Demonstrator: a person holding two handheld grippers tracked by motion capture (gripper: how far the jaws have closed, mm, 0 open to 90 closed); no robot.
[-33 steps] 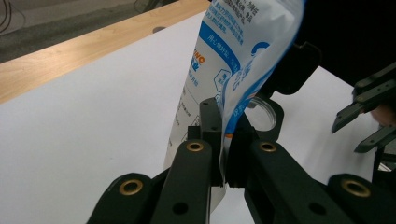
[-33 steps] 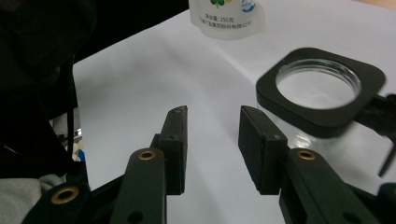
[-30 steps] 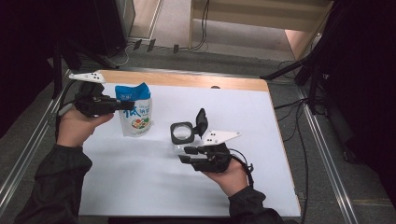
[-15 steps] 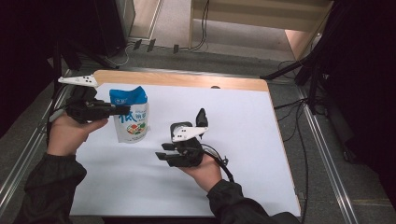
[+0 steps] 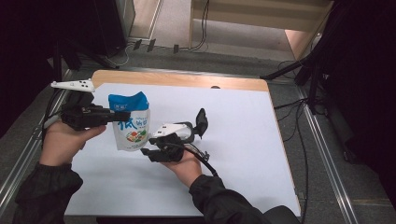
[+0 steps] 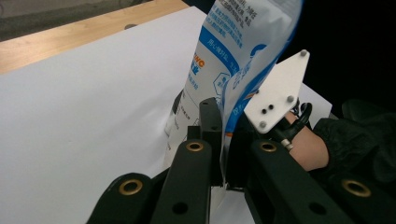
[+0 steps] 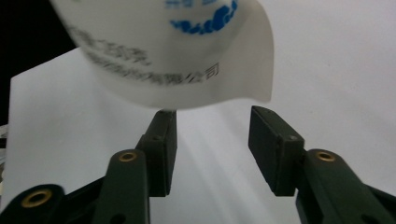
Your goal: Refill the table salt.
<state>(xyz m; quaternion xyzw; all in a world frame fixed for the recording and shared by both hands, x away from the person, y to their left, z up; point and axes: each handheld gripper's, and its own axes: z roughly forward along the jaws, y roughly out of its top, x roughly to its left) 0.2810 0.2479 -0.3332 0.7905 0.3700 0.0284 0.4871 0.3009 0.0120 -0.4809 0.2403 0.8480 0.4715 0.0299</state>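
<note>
The white sheet (image 5: 243, 154) covers most of the wooden table (image 5: 187, 80), and the work sits toward its left half. The blue-and-white stand-up pouch (image 5: 130, 122) hangs above the sheet at the left, its upper edge clenched flat between the jaws of the left gripper (image 5: 116, 115); in the left gripper view the film (image 6: 243, 60) runs straight up out of the pinched jaws. The right gripper (image 5: 145, 151) sits just right of the pouch's lower end, jaws parted and just now widening, with nothing between them; in the right gripper view the pouch's bottom (image 7: 177, 60) hangs above and just beyond the two pads (image 7: 273, 149), not touching either.

The step in hand looks like taking the pouch's bottom with the free claw. To do it well, the left hand should likely hold the pouch steady and taut while the right one slides forward level, so the bottom seam enters squarely between the pads before they close; a skewed entry may fold the curled corner.

The pouch appears sealed and its contents cannot be seen. A small square black-rimmed container (image 5: 189, 130) lies behind the right gripper, largely hidden, so what it holds cannot be told.
</note>
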